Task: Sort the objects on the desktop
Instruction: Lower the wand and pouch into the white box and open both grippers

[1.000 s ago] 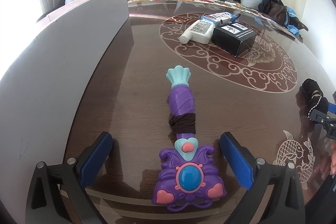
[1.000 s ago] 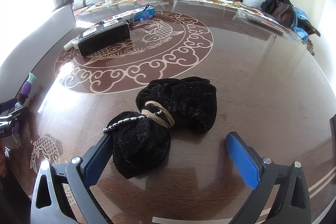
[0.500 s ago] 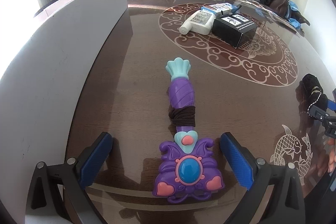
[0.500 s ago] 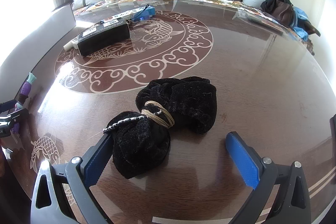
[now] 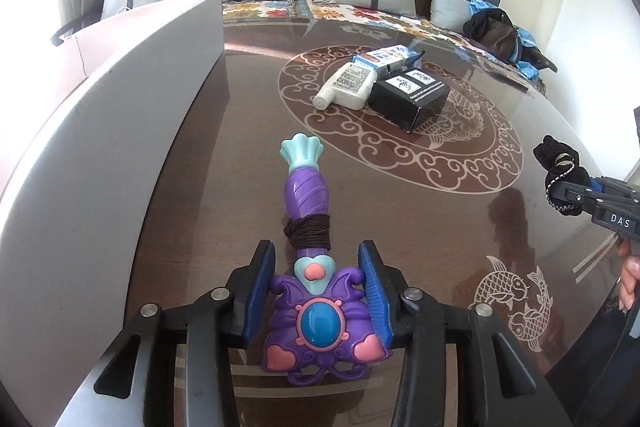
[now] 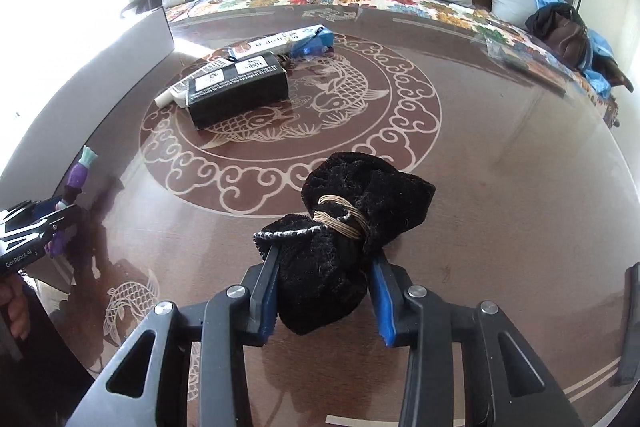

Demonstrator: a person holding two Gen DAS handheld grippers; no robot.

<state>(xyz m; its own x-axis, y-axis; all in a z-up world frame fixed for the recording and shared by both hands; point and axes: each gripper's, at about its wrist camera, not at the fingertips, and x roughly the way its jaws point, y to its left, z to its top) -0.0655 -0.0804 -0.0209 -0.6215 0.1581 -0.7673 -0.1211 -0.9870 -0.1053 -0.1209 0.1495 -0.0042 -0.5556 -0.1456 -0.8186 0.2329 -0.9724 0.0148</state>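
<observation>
Now both grasps are made: the left hand-held gripper, jaws just closed, clamps the purple toy wand; the right hand-held gripper likewise pinches the black velvet pouch. Next, carry each toward the sorted pile of boxes on the table.

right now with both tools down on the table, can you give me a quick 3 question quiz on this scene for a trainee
1. True or false: the left tool has closed around the purple toy wand.
2. Multiple choice: what is between the right tool's pads? A) white bottle B) black velvet pouch C) black box
3. Fill in: the white bottle lies right beside the black ____, on the round table.

Key:
1. True; its pads sit against the wand's winged head.
2. B, the black velvet pouch, tied with tan cord.
3. Box; the black box sits on the table's circular pattern.
</observation>
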